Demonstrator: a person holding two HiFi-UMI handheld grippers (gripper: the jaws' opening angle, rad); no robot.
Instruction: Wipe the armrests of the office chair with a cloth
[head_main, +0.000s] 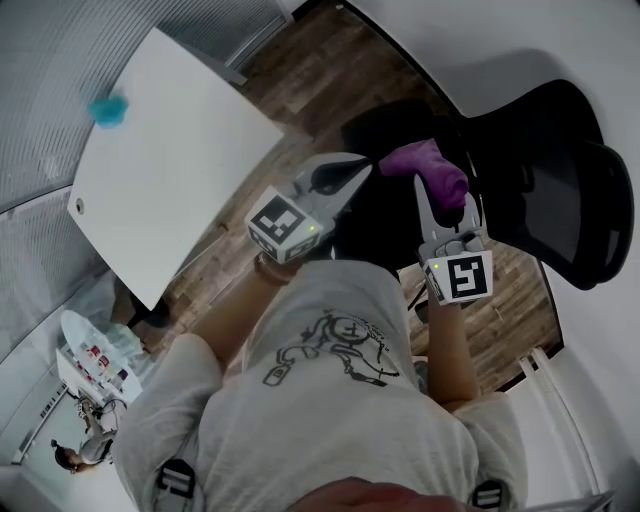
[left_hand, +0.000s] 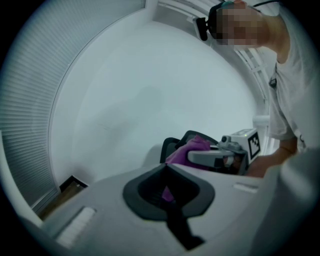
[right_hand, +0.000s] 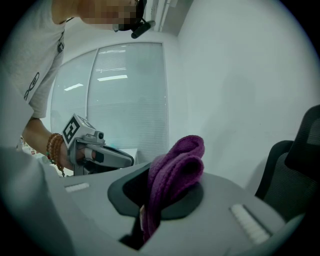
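Observation:
A purple cloth (head_main: 428, 168) hangs in the air between my two grippers, beside the black office chair (head_main: 545, 150). My right gripper (head_main: 446, 192) is shut on it, and the cloth (right_hand: 177, 167) bulges up out of those jaws in the right gripper view. My left gripper (head_main: 368, 165) points at the cloth's left end with its jaws together. A purple strip (left_hand: 167, 192) shows between them in the left gripper view. The chair's mesh back (right_hand: 295, 165) rises at the right in the right gripper view. I cannot single out an armrest.
A white table (head_main: 170, 190) fills the left of the head view, with a small blue object (head_main: 108, 108) near its far edge. Wooden floor (head_main: 310, 70) lies between table and chair. White walls close in on the right. A person (head_main: 75, 455) stands far off at lower left.

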